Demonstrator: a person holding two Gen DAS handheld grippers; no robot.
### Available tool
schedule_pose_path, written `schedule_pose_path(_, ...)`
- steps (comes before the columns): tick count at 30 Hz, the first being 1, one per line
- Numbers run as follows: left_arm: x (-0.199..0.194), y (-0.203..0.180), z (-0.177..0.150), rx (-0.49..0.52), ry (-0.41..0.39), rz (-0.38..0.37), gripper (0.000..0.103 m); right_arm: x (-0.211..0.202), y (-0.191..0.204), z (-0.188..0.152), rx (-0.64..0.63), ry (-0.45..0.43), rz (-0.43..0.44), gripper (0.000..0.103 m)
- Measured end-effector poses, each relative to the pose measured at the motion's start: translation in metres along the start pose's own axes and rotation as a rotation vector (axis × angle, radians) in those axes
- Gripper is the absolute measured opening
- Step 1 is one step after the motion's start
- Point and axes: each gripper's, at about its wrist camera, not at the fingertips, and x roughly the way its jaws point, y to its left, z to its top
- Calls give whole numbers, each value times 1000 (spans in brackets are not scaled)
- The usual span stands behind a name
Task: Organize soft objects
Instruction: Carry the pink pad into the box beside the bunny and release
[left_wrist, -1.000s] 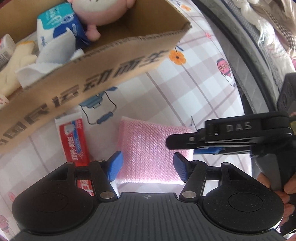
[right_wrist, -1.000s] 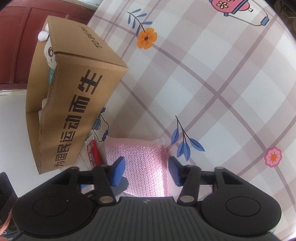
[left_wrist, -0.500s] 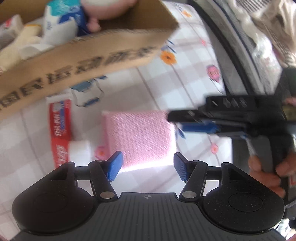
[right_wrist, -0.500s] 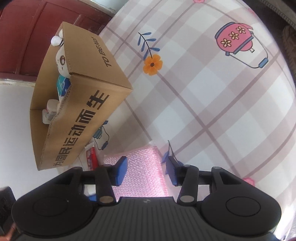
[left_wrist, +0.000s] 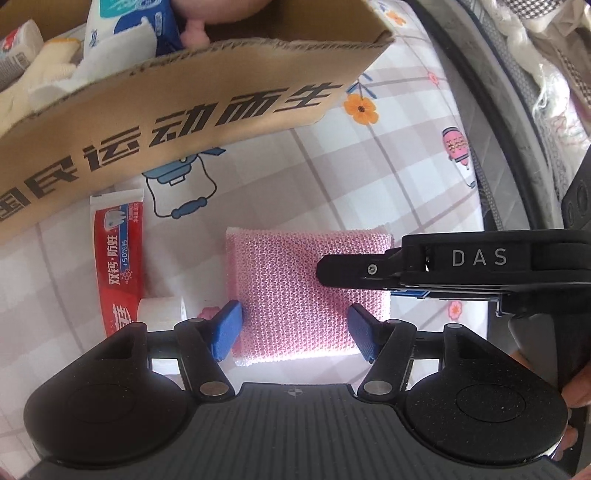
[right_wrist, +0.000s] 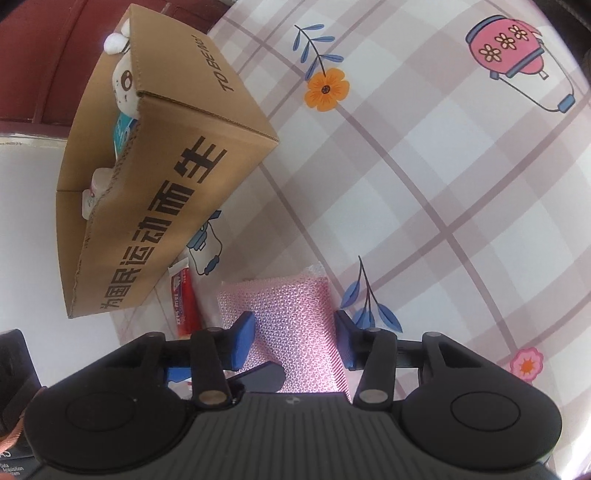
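Both grippers stand over the pink sponge (left_wrist: 308, 291). The left gripper (left_wrist: 295, 328) has its blue pads spread, one on each side of the sponge's near end. The right gripper (right_wrist: 293, 341) comes in from the sponge's right side, its fingers parted and straddling it; whether the pads touch it is unclear.

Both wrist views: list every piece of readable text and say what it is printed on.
"民运动而生": cardboard box long side; earlier characters cut off.
"TO BE NO.1": box's end face, last characters blurry.
"双钙·防蛀 +50%钙": red toothpaste tube; smaller print too small to read.
"DAS": right gripper body.
Tissue pack in the box: unreadable.
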Motion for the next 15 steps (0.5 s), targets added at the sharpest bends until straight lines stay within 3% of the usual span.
schedule_pose_path(7, -45, -10, -3, 17, -64, -21, 63, -51, 23, -11, 34, -49, 59, 44)
schedule_pose_path(15, -144, -23, 24, 103, -235, 30, 63, -110, 83, 8, 58, -224, 229, 42)
